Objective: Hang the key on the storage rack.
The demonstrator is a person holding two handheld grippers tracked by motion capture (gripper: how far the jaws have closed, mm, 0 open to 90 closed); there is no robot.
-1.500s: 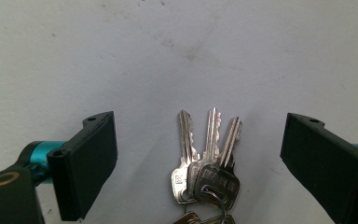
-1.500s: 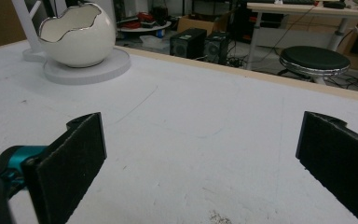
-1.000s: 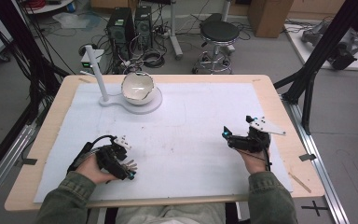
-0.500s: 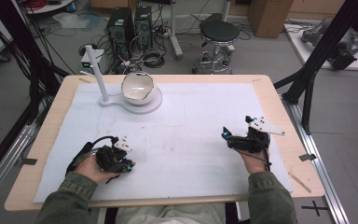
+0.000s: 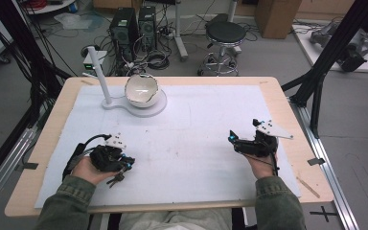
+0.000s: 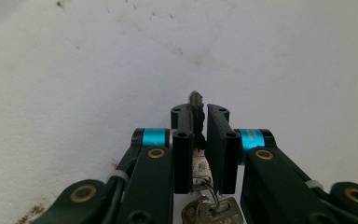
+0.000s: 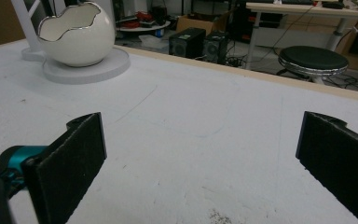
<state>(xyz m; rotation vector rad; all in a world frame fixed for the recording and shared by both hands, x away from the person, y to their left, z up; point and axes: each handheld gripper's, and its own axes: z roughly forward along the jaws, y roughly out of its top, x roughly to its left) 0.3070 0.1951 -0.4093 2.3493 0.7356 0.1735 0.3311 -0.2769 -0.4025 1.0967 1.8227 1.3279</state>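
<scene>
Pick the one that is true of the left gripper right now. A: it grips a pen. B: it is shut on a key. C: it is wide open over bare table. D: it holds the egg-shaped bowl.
B: in the left gripper view the left gripper has its jaws closed on a key, with the rest of the bunch hanging below.

A lab: computer towers (image 5: 134,24), floor cables (image 5: 155,60) (tangled), stool (image 5: 225,33).

Even, soft overhead light leaves only faint shadows. The high view is grainy. The white mat (image 6: 74,70) looks bright without glare.
</scene>
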